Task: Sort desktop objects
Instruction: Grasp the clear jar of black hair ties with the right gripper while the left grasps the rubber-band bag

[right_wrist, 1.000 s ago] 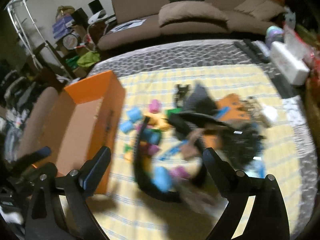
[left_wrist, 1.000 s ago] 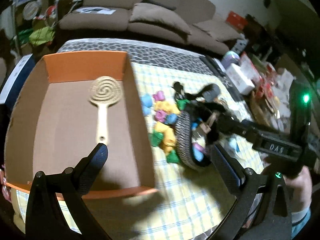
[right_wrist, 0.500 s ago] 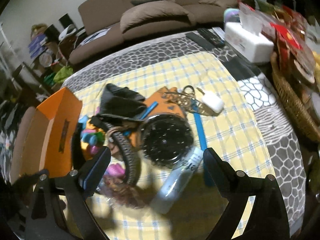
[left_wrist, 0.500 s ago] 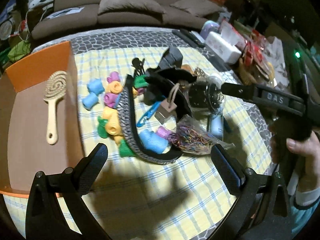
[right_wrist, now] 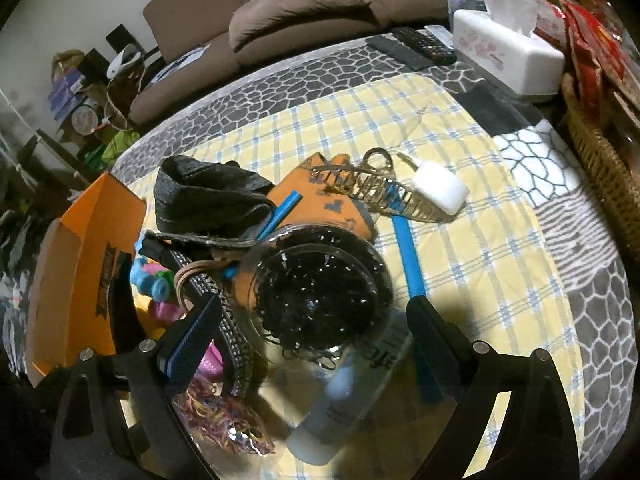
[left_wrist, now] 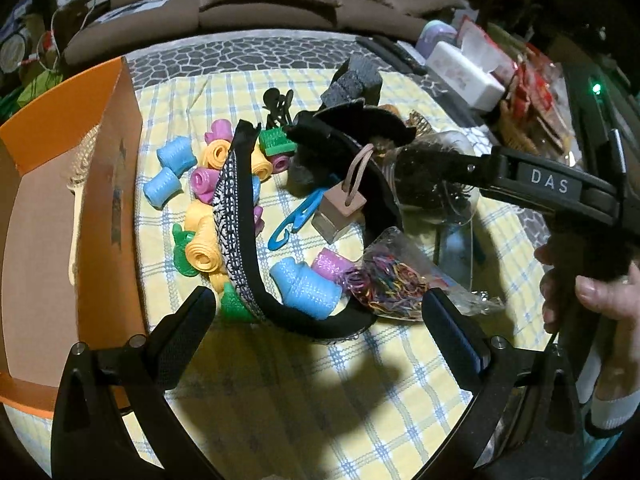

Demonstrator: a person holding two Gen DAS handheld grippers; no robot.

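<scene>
Right gripper (right_wrist: pixel 312 320): fingers spread, empty, straddling the clear round plastic tub of black hair ties (right_wrist: pixel 316 296).
Left gripper (left_wrist: pixel 316 316): fingers spread, empty, near the tub.
Tub: amid the clutter on the yellow checked counter (right_wrist: pixel 500 264), before the orange cardboard box (left_wrist: pixel 100 184).
Handling: probably light, stiff, slippery; grip opposite walls.
Writing: "DAS" on the right gripper's body.

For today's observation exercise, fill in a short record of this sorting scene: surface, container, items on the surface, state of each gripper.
surface: yellow checked cloth
container: orange box, at the left edge
items: foam rollers, headband, bag of elastics, clear jar, gold claw clip, white bottle
left gripper: open, holds nothing
right gripper: open, astride the jar
</scene>
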